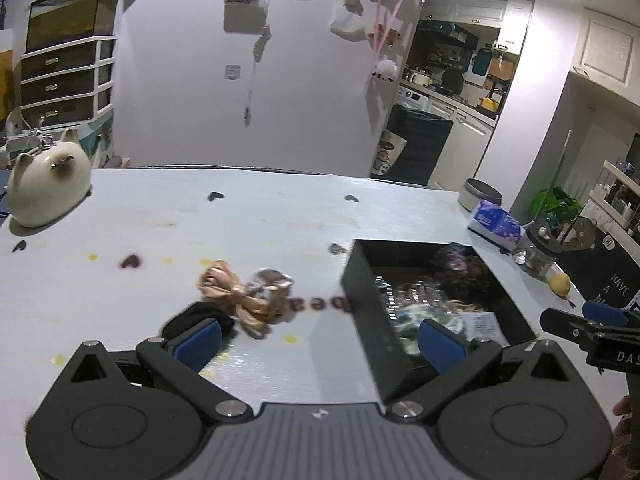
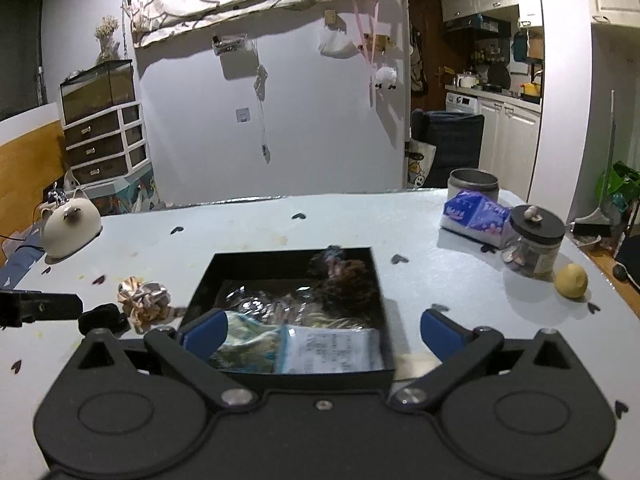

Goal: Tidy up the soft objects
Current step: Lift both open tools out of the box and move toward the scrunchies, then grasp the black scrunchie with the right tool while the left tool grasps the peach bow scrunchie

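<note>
- Here, the left gripper [image 1: 318, 340] hangs over the pale surface [image 1: 248, 224], its blue-padded fingers [image 1: 198, 342] spread wide with nothing between them.
- A satin scrunchie [image 1: 244, 294], peach and silver, lies on the surface just ahead of the left gripper, toward 11 o'clock.
- A black scrunchie [image 1: 200, 314] sits right next to the satin one, partly behind the left finger pad.
- The black box [image 1: 362, 292] stands at about 1 o'clock from the left gripper, beside the satin scrunchie; its rim is open upward.
- The right gripper [image 2: 324, 330] hovers over the near edge of the box, fingers [image 2: 442, 334] spread apart and empty.
- Inside the box lie a dark fuzzy scrunchie [image 2: 340, 280] at the far right corner, a green patterned cloth [image 2: 248, 340] and a plastic packet [image 2: 332, 350] near the front wall.
- A cat-shaped ceramic pot [image 2: 72, 226] stands at 10 o'clock, well apart from the box.
- A tissue pack [image 2: 476, 216], a lidded jar [image 2: 534, 248] and a lemon [image 2: 571, 281] sit at 2 o'clock.
</note>
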